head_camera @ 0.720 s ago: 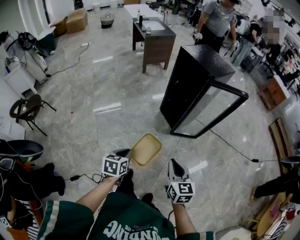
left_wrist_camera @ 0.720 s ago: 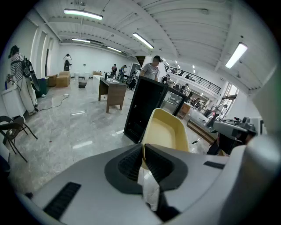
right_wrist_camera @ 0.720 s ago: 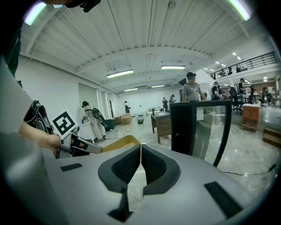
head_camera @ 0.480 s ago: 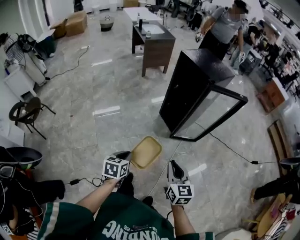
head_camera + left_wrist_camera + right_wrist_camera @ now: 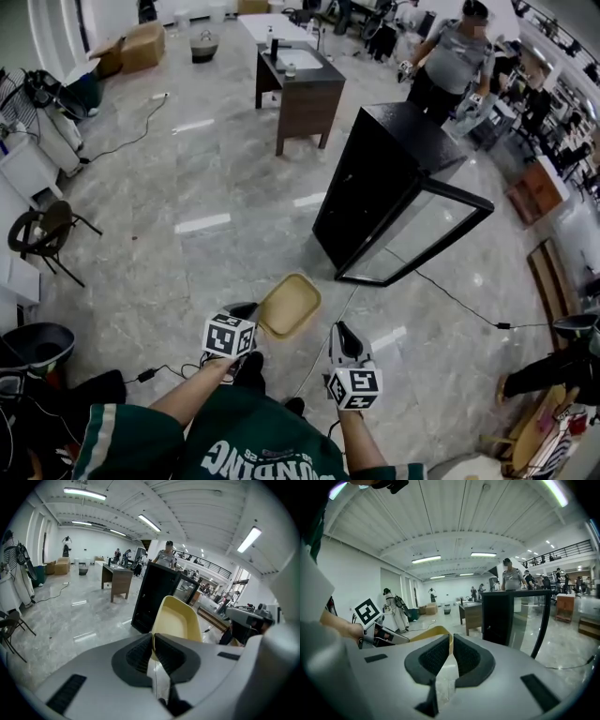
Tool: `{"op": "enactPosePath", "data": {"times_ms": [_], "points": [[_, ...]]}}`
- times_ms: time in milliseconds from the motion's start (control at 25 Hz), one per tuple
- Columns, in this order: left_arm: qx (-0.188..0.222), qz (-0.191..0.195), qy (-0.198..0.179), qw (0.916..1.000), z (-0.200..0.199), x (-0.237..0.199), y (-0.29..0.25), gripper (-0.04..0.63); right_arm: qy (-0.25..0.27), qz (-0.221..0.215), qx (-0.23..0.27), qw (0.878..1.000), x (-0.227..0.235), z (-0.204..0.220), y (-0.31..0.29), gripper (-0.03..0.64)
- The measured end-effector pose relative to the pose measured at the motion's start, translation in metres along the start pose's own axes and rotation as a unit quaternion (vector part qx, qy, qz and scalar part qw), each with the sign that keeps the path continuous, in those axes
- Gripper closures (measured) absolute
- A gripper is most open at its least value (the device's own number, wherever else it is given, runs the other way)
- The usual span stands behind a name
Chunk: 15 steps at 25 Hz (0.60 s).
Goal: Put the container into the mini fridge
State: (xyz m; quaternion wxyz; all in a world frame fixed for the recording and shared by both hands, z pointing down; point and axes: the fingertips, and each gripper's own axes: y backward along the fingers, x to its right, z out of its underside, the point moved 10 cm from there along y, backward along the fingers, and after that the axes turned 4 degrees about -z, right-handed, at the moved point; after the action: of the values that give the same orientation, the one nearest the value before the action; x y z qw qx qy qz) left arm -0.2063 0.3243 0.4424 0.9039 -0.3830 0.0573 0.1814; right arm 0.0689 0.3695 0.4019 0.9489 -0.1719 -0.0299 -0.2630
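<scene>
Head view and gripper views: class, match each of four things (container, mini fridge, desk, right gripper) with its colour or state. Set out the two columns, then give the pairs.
Things:
1. container
2. mini fridge
3. desk
4. right gripper

Colour or state:
A. black, door standing open
B. jaws shut, nothing between them
C. pale yellow, gripped by the left gripper
D. brown, farther off than the fridge

Pairs: 1-C, 2-A, 3-D, 4-B

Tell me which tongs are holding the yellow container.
The left tongs, clamped on the rim of the yellow container; the right tongs sit beside it, closed on nothing.
</scene>
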Motion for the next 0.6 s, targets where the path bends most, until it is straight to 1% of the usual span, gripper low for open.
{"op": "enactPosePath", "data": {"times_ms": [240, 600], "points": [[-0.006, 0.011, -0.007, 0.9999, -0.017, -0.025, -0.010, 0.570, -0.003, 0.009, -0.006, 1.000, -0.007, -0.009, -0.029, 0.579], [-0.016, 0.032, -0.028, 0.9990, -0.041, -0.064, -0.025, 0.569, -0.007, 0.032, -0.005, 0.999, -0.026, -0.020, -0.071, 0.579]]}}
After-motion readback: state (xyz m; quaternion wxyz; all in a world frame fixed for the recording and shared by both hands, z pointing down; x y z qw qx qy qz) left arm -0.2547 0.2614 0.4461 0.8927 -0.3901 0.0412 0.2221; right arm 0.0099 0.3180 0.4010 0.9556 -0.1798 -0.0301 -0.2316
